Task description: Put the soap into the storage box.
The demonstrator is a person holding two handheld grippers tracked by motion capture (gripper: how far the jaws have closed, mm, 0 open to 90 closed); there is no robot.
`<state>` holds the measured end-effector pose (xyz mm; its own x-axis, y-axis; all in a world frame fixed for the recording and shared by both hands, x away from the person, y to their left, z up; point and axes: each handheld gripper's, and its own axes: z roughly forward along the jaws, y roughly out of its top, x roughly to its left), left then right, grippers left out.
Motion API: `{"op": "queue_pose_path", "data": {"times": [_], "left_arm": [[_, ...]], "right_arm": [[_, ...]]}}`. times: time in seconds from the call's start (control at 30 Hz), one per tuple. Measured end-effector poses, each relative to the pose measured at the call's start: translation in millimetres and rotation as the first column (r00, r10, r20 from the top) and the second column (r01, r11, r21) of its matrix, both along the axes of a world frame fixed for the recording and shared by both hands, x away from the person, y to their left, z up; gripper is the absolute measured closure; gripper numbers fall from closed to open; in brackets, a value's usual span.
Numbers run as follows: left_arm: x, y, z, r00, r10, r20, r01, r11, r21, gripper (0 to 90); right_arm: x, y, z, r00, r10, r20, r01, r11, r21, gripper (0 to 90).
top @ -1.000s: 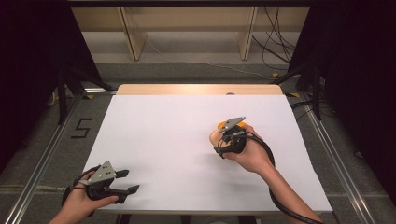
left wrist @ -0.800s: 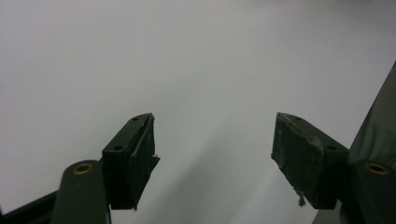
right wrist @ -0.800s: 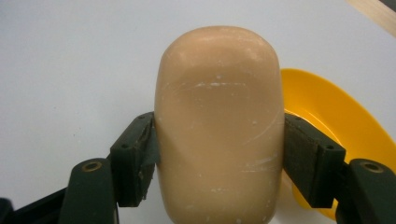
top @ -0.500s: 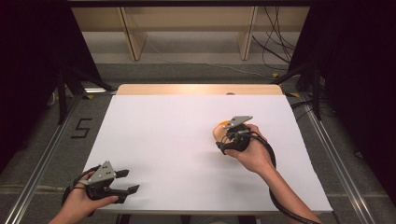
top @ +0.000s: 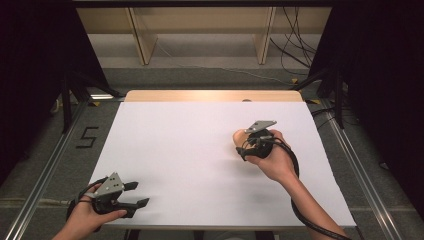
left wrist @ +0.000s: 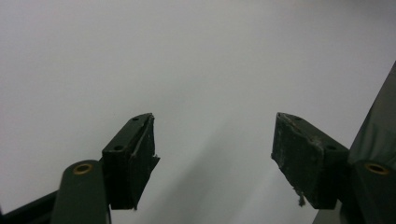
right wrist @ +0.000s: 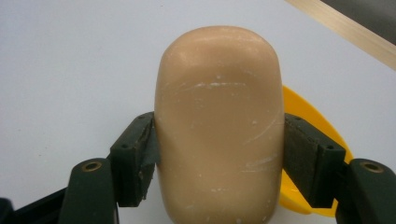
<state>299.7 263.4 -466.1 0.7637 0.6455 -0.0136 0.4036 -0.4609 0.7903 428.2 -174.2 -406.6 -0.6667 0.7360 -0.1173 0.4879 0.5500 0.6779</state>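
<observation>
Fingers point(right wrist: 133, 161) of right gripper point(right wrist: 219, 158) clamping tan soap bar point(right wrist: 219, 126) across its short sides, long axis running along jaws; yellow dish point(right wrist: 310, 140) lying just beyond and beside bar on white table point(top: 190, 145); left gripper point(left wrist: 212, 154) gaping, holding nothing, sitting well apart at near left corner
</observation>
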Motion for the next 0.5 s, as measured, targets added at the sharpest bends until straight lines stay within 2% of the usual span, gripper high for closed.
{"op": "queue_pose_path", "data": {"times": [0.07,0.13,0.17,0.27,0.3,0.47,0.5], "left_arm": [[-0.1,0.0,0.0,1.0,0.0,-0.001,0.0,1.0,0.0,29.7],[0.0,0.2,0.1,1.0,0.0,0.001,0.0,1.0,0.001,29.7],[0.8,1.0,0.4,1.0,-0.006,0.004,0.006,0.9999,0.013,29.8],[0.1,0.2,0.0,1.0,0.0,0.0,0.0,1.0,0.001,29.8],[-0.1,0.0,0.0,1.0,0.002,-0.001,-0.002,1.0,0.0,29.7],[0.5,0.6,0.0,1.0,0.001,0.002,-0.001,1.0,0.008,29.8],[0.4,0.5,-0.1,1.0,0.002,0.0,-0.002,1.0,0.007,29.7]], "right_arm": [[3.1,-2.7,0.5,1.0,0.005,0.001,-0.005,1.0,-0.014,33.4],[3.7,-2.5,-0.1,1.0,-0.004,0.002,0.004,1.0,-0.005,33.4],[6.2,-4.9,1.4,1.0,0.007,0.0,-0.007,1.0,-0.024,33.4],[7.6,-5.9,2.1,0.9999,0.011,-0.005,-0.011,1.0,-0.026,33.4],[9.5,-8.0,3.6,0.9997,0.022,-0.014,-0.023,0.999,-0.043,33.4],[12.9,-10.3,2.8,0.9996,0.029,-0.006,-0.029,0.999,-0.044,33.4],[13.8,-11.5,3.6,0.999,0.043,-0.014,-0.044,0.998,-0.052,33.4]]}}
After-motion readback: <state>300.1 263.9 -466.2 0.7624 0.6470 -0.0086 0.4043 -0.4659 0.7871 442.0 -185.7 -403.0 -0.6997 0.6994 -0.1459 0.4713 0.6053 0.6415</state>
